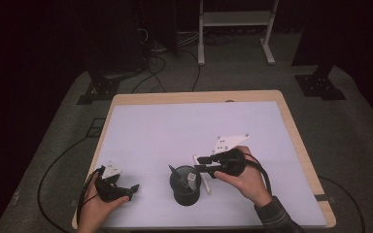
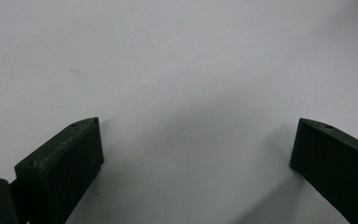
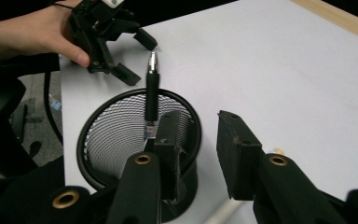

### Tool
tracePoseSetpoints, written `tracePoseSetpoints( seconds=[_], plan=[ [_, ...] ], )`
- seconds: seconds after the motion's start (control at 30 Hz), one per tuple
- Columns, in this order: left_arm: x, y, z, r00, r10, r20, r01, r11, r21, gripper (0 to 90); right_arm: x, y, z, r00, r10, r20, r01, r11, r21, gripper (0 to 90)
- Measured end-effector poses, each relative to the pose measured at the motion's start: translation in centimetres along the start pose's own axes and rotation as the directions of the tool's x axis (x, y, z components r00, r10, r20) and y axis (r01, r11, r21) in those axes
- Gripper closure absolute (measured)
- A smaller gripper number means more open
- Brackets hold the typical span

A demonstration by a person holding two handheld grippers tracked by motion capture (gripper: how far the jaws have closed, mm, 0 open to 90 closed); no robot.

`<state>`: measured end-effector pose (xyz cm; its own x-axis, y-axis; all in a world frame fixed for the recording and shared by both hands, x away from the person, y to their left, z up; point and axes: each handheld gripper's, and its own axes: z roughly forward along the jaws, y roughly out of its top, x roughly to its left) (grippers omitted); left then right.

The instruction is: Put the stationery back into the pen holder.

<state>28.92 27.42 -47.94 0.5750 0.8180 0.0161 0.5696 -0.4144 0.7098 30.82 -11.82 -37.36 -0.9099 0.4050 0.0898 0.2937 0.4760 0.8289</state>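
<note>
Leaning a black pen (image 3: 152,93), metal end up, against the far wall of the black mesh cup (image 3: 114,135), just ahead of the right claw (image 3: 198,119), likely for upright storage. Straddling the cup's near rim with that claw: one jaw over the mesh, one outside, parted a little and gripping nothing. Leaving a white tube (image 3: 223,212) flat beneath the claw, probably next for the cup. Resting the left claw (image 2: 193,128) wide open and empty over the white table (image 2: 177,56). Finding no readable writing anywhere.
</note>
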Motion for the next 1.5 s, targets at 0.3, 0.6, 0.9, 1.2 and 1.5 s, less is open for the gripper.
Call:
tracePoseSetpoints(
  seconds=[0.3, 0.6, 0.9, 1.2, 1.5],
  plan=[
    [0.0, 0.0, 0.0, 1.0000, -0.001, 0.000, 0.001, 1.0000, -0.001, 1.4, -1.3, -0.6, -1.1, 0.9982, 0.042, 0.043, -0.042, 0.999, 0.004, 68.2],
    [0.0, 0.0, 0.0, 1.0000, 0.001, 0.000, -0.001, 1.0000, 0.000, 1.4, -2.8, -1.3, -0.7, 0.9923, 0.073, 0.101, -0.077, 0.996, 0.037, 66.6],
    [0.0, 0.0, 0.0, 1.0000, 0.000, -0.001, 0.000, 1.0000, 0.000, 1.4, -3.7, -1.7, 0.8, 0.9809, 0.118, 0.154, -0.132, 0.988, 0.084, 63.6],
    [0.0, 0.0, 0.0, 1.0000, 0.002, 0.000, -0.002, 1.0000, 0.002, 1.4, -4.0, -2.1, 2.6, 0.9750, 0.138, 0.174, -0.160, 0.980, 0.118, 61.8],
    [0.0, 0.0, 0.0, 1.0000, 0.001, 0.000, -0.001, 1.0000, 0.000, 1.4, -4.7, -2.6, 4.9, 0.9719, 0.141, 0.188, -0.172, 0.972, 0.159, 61.3]
  ],
)
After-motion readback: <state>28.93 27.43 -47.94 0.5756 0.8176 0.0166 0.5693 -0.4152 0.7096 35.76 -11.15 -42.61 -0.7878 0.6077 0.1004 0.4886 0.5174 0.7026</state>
